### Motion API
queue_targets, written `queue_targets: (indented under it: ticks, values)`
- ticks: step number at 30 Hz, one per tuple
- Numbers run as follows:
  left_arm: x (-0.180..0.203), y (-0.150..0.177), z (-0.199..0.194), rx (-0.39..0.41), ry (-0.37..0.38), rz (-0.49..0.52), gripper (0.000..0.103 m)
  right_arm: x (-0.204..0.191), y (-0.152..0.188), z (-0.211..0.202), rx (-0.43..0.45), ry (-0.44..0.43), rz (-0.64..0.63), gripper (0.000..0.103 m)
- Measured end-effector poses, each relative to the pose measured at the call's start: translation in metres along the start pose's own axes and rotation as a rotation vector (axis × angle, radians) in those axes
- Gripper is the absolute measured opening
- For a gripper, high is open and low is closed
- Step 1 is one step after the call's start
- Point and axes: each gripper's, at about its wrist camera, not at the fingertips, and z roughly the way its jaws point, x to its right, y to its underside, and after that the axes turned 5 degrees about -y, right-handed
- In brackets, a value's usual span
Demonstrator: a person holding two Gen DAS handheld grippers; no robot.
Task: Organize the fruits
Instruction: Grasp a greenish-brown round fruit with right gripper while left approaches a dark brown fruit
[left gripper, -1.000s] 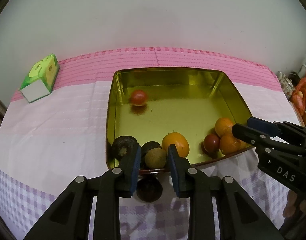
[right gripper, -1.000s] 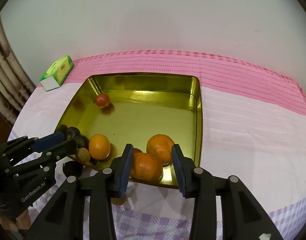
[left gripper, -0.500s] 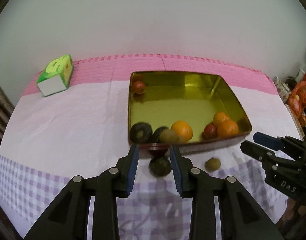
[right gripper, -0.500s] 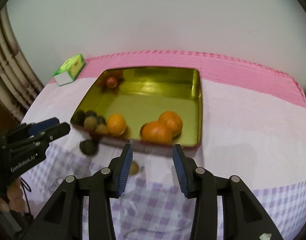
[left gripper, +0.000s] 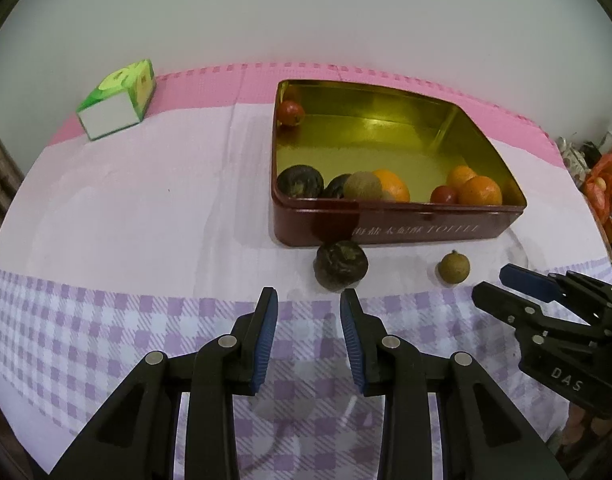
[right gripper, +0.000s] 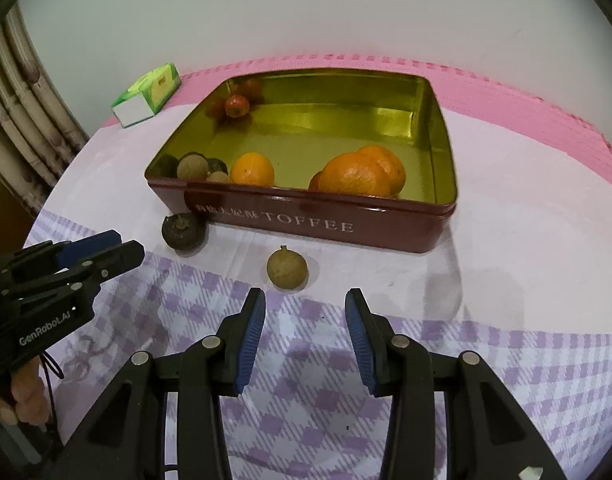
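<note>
A dark red toffee tin (left gripper: pixel 394 232) (right gripper: pixel 314 222) with a gold inside holds oranges (right gripper: pixel 354 174), small red fruits (left gripper: pixel 290 113), dark fruits (left gripper: pixel 300 181) and a brown one. On the cloth in front of the tin lie a dark wrinkled fruit (left gripper: pixel 341 266) (right gripper: pixel 183 232) and a small tan round fruit (left gripper: pixel 453 267) (right gripper: pixel 287 268). My left gripper (left gripper: pixel 308 304) is open and empty just short of the dark fruit. My right gripper (right gripper: pixel 305 304) is open and empty just short of the tan fruit.
A green and white tissue box (left gripper: pixel 118 98) (right gripper: pixel 148 98) stands at the back left on the pink cloth. A white wall rises behind the table. Clutter sits past the table's right edge (left gripper: pixel 602 176). Bamboo-like poles (right gripper: pixel 22 120) stand at the left.
Both grippers have pulled back from over the tin toward the table's front and sit lower. The dark fruit and tan fruit now lie ahead of the fingers.
</note>
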Motion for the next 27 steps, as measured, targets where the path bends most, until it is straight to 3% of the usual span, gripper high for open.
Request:
queue_targets:
  ticks: [15, 27]
  values:
    - [-0.002, 0.000, 0.014, -0.024, 0.002, -0.007, 0.034, -0.005, -0.012, 0.027, -0.019, 0.000, -0.012, 0.038]
    - [0.005, 0.001, 0.022, -0.031, 0.002, -0.003, 0.034, -0.007, -0.011, 0.027, -0.008, 0.026, -0.018, 0.024]
